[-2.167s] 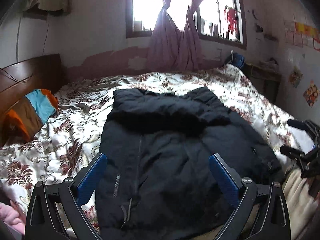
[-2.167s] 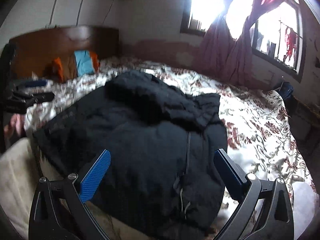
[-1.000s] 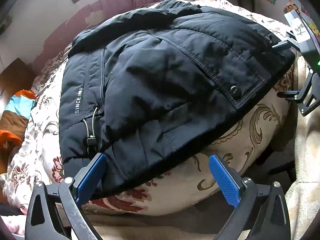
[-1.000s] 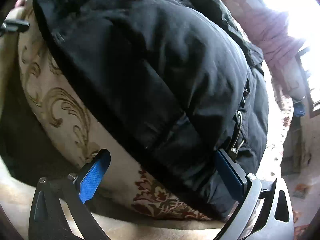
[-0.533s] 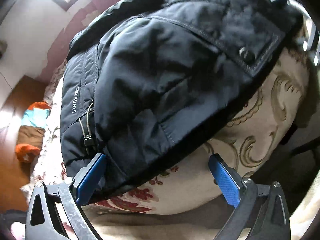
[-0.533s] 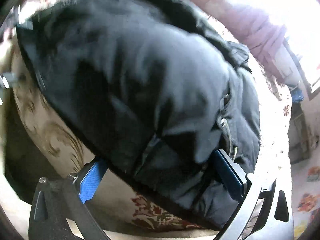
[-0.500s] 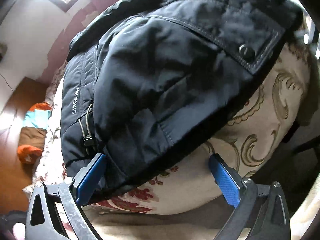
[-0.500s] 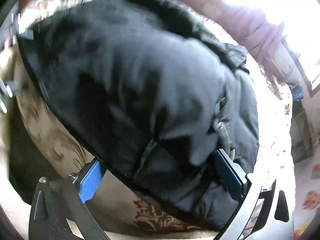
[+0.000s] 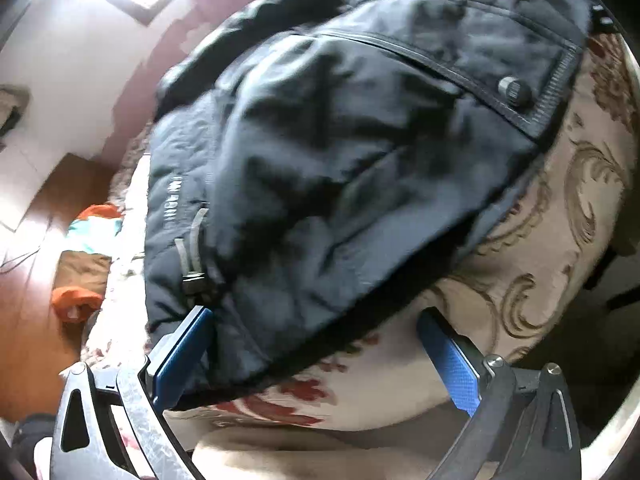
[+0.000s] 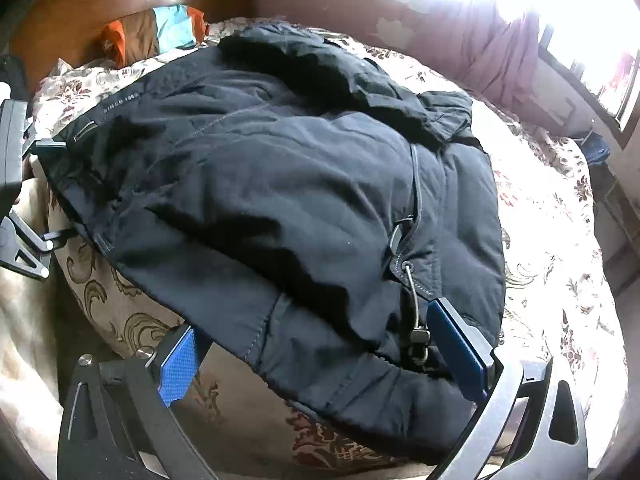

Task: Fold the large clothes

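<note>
Both wide-open, empty grippers, left (image 9: 316, 344) and right (image 10: 320, 344), have closed on the jacket (image 10: 280, 184) hem.

Black padded jacket (image 10: 280, 184) flat, hem overhanging bed edge.

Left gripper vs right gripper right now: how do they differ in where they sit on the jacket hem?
The left gripper straddles the black jacket at the hem corner by the "SINCE" print, its outer pad on fabric and its inner pad over the quilt. The right gripper takes the opposite corner, its outer pad beside the drawcord toggle. The left view is blurred; the right is sharp. Both are open, hem between the pads.
</note>
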Tool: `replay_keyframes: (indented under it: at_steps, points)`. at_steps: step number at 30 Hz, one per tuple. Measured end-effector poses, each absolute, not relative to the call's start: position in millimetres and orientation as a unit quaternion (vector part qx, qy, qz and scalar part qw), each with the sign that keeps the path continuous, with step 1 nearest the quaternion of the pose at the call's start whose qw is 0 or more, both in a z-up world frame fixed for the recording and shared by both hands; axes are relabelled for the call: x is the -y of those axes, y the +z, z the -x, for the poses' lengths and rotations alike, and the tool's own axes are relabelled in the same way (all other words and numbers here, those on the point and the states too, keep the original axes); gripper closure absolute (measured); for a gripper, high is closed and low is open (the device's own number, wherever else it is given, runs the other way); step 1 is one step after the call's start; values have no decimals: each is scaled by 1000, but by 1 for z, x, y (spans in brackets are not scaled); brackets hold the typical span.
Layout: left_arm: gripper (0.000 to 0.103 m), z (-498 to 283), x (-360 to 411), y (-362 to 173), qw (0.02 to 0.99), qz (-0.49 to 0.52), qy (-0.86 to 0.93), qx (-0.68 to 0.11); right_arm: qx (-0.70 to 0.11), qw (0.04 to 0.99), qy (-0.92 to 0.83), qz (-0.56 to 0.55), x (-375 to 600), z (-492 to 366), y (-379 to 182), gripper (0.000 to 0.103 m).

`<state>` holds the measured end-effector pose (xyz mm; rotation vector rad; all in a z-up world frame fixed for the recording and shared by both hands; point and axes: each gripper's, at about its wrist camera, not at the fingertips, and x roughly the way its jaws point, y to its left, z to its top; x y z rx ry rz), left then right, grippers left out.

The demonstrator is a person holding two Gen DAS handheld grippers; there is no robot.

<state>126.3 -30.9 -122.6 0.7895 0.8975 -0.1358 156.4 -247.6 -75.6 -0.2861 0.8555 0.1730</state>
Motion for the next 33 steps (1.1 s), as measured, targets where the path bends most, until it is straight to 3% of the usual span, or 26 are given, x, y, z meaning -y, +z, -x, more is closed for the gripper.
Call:
replay_keyframes:
  at_steps: [3, 8, 11, 15, 20, 23, 29, 30, 32, 33]
  points:
    - [8, -128, 24, -114, 836, -363, -41, -409, -402, 903, 82, 125, 251, -160, -67, 2]
    - [33, -131, 18, -104, 848, -368, -6, -381, -375, 918, 84, 98, 258, -167, -44, 2]
    - [41, -135, 10, -90, 857, -359, 0, -368, -361, 923, 87, 101, 258, -172, -31, 2]
    - [44, -142, 1, -63, 873, -329, -12, -360, -344, 930, 86, 99, 260, -178, -14, 2]
    - [75, -153, 2, -28, 887, -312, -37, -338, -328, 938, 73, 89, 266, -185, 1, 2]
    - [86, -167, 4, -7, 895, -306, -47, -322, -321, 941, 65, 83, 269, -189, 6, 2]
    - [92, -206, 0, 32, 923, -230, -60, -301, -316, 942, 75, 90, 266, -180, 0, 2]
    - [93, -208, 3, 36, 926, -218, -62, -303, -316, 941, 78, 95, 264, -177, -3, 4]
    - [93, -219, 1, 41, 929, -194, -67, -307, -323, 936, 87, 109, 259, -170, -12, 22]
    - [93, -223, 1, 43, 930, -184, -69, -309, -332, 931, 93, 121, 254, -166, -19, 38]
